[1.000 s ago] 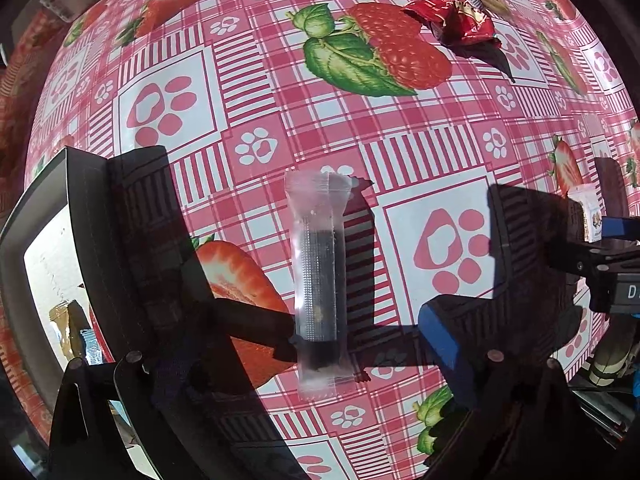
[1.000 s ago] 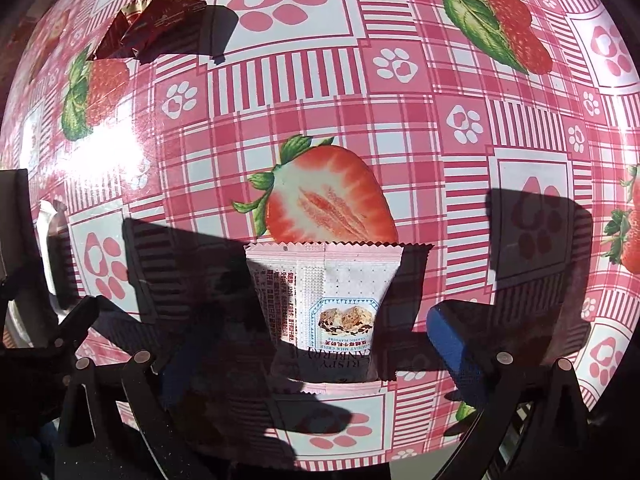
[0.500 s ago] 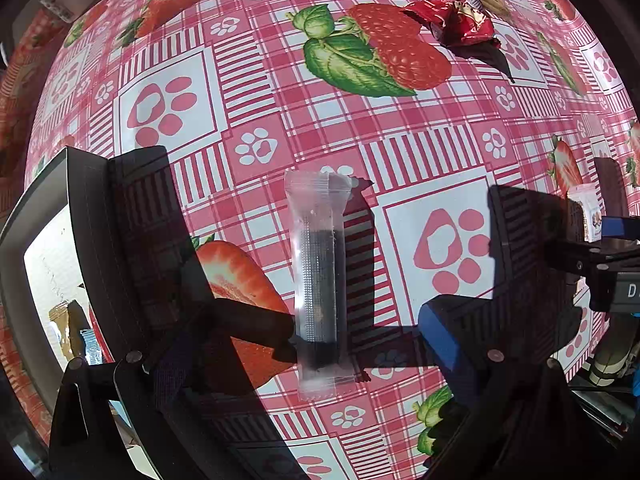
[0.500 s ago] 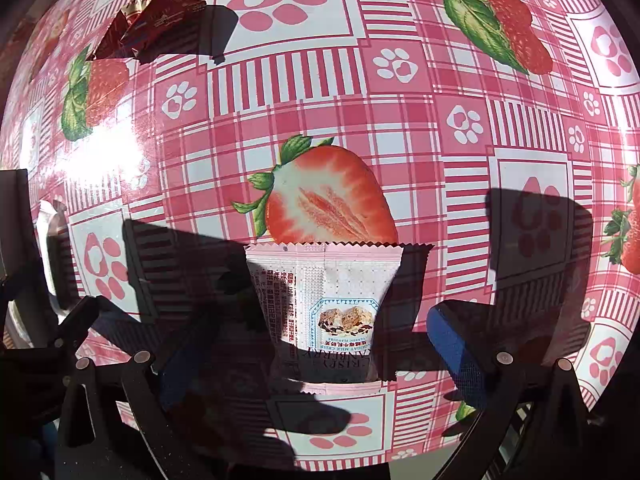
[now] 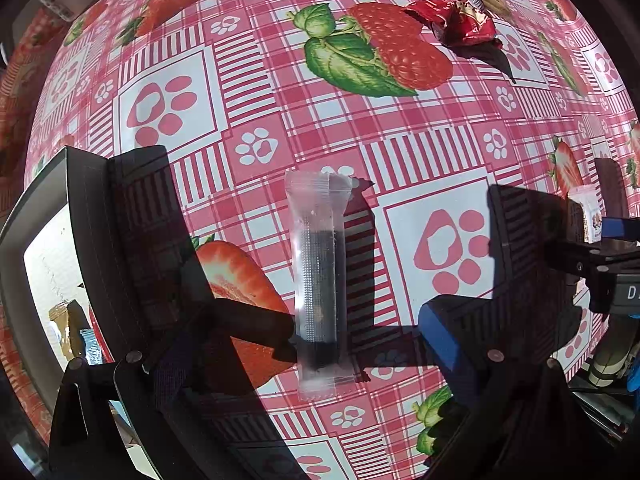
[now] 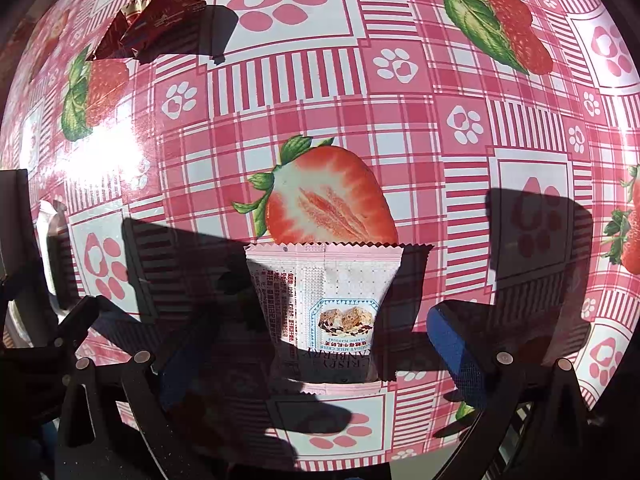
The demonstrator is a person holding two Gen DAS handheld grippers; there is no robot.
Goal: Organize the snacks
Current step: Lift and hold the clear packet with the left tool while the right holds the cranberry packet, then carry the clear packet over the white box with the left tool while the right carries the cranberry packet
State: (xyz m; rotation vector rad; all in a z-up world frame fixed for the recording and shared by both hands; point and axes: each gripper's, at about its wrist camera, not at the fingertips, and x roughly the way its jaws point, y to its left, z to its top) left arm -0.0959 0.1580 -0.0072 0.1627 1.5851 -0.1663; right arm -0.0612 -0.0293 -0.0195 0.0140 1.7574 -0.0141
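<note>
A clear-wrapped dark snack bar (image 5: 320, 280) lies lengthwise on the strawberry tablecloth, between the fingers of my left gripper (image 5: 320, 344), which is open around its near end. A white snack packet with a nougat picture (image 6: 324, 312) lies between the fingers of my right gripper (image 6: 316, 356), also open. The packet also shows at the right edge of the left wrist view (image 5: 588, 216), with the right gripper (image 5: 616, 248) next to it. The clear bar shows faintly at the left edge of the right wrist view (image 6: 50, 248).
Red foil snack wrappers (image 5: 456, 16) lie at the far side of the table, also seen in the right wrist view (image 6: 160, 24). The pink checked tablecloth (image 6: 320, 92) covers the table. The table's near edge (image 6: 420, 468) runs just below the right gripper.
</note>
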